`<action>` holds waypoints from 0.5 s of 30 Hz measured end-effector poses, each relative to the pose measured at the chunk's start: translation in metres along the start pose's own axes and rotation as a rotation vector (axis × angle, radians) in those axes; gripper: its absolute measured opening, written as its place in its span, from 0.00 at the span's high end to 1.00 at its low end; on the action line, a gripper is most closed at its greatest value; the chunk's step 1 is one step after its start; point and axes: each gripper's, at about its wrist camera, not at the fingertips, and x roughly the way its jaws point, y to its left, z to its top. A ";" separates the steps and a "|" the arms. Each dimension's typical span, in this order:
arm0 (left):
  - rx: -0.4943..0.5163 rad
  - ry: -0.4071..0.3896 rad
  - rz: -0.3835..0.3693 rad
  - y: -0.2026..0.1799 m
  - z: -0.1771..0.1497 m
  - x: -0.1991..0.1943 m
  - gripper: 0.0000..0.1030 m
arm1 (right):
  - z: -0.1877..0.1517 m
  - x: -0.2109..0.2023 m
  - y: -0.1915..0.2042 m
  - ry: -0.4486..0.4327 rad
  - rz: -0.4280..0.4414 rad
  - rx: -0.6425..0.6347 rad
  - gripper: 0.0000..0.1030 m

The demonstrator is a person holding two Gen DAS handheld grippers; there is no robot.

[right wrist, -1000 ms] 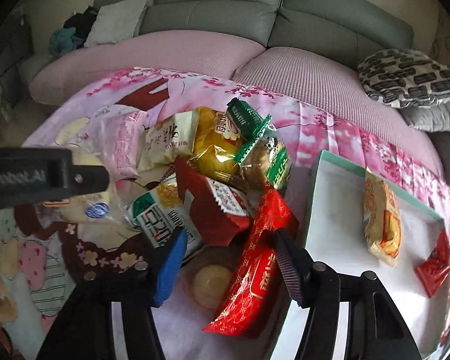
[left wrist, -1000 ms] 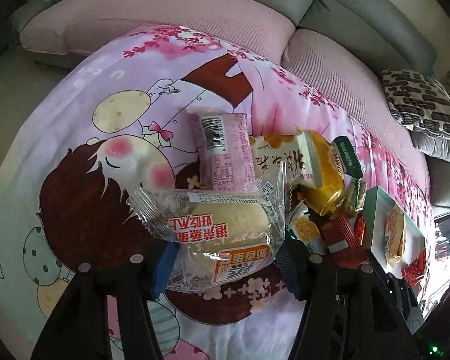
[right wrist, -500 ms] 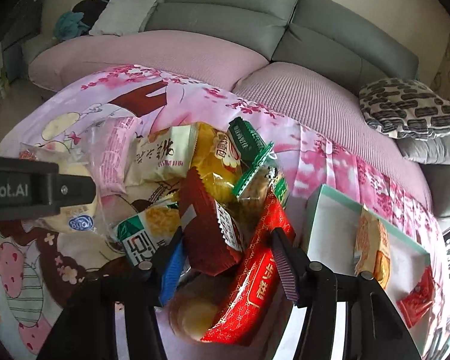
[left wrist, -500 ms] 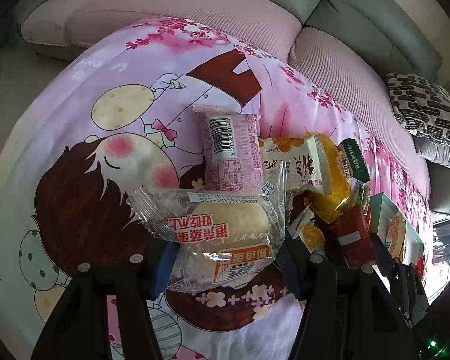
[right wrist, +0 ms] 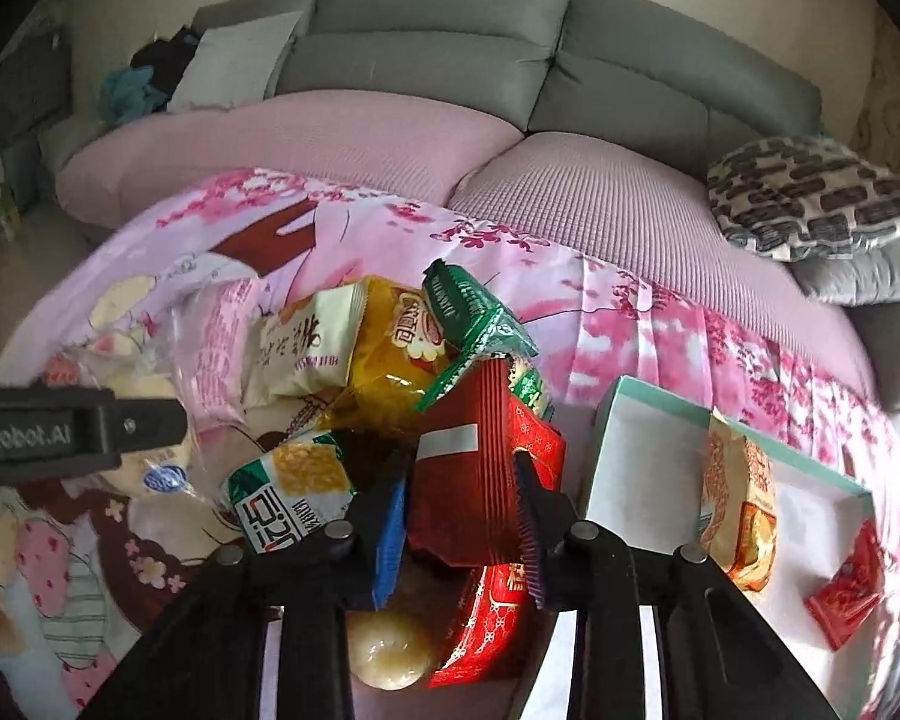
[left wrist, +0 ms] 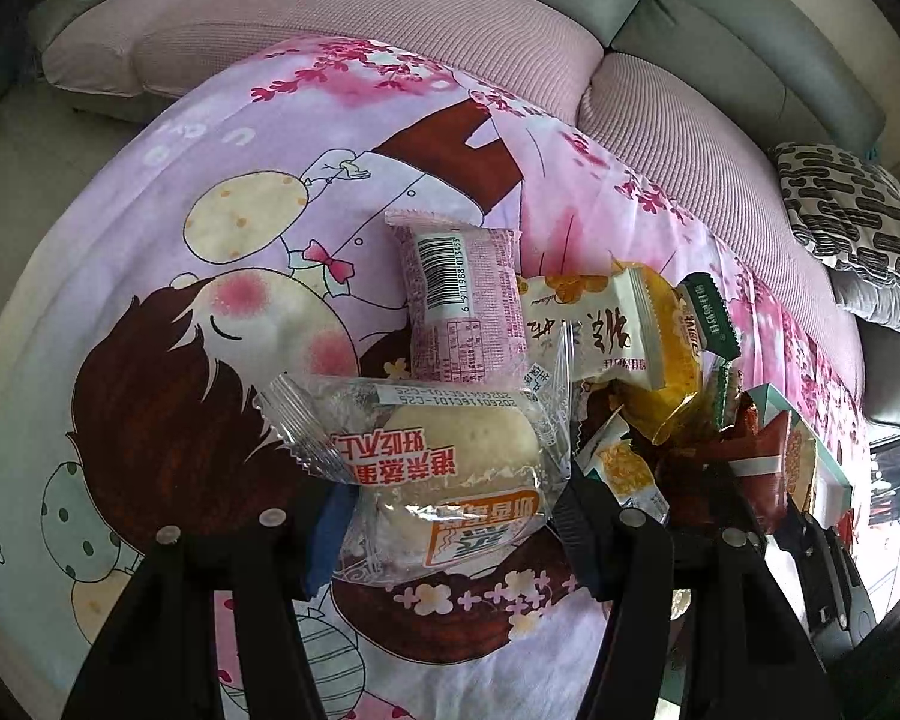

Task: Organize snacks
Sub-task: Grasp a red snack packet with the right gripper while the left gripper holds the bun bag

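A clear-wrapped bun packet (left wrist: 450, 456) sits between the pads of my left gripper (left wrist: 450, 525), which is shut on it just above the cartoon-print sheet (left wrist: 210, 240). My right gripper (right wrist: 459, 531) is closing its jaws on a dark red snack packet (right wrist: 468, 468) at the near edge of the snack pile, and both pads touch the packet's sides. Under it lie a bright red packet (right wrist: 486, 624) and a round jelly cup (right wrist: 387, 654). A teal-rimmed white box (right wrist: 636, 456) to the right holds an orange packet (right wrist: 741, 510) and a small red packet (right wrist: 846, 600).
The pile also has a pink packet (left wrist: 462, 306), a white packet (left wrist: 594, 330), a yellow bag (right wrist: 396, 348), a green packet (right wrist: 474, 312) and a corn-print packet (right wrist: 294, 492). A pink-covered grey sofa (right wrist: 390, 138) with a patterned pillow (right wrist: 810, 198) curves behind.
The right gripper's jaws have narrowed from wide apart onto the dark red packet, which now stands tipped up between them. The left gripper and its bun packet have stayed put.
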 end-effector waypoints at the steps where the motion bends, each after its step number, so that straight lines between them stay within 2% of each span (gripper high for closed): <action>1: 0.001 0.000 0.000 0.000 0.000 0.000 0.39 | 0.000 -0.001 -0.002 0.000 0.010 0.012 0.67; 7: 0.003 -0.002 0.000 0.000 0.000 0.000 0.39 | 0.001 -0.016 -0.014 -0.018 0.064 0.085 0.69; 11: 0.006 -0.004 0.000 -0.001 -0.001 -0.001 0.39 | 0.003 -0.030 -0.024 -0.047 0.099 0.130 0.75; 15: 0.012 -0.005 0.003 -0.002 -0.002 -0.001 0.39 | 0.005 -0.039 -0.027 -0.060 0.089 0.129 0.75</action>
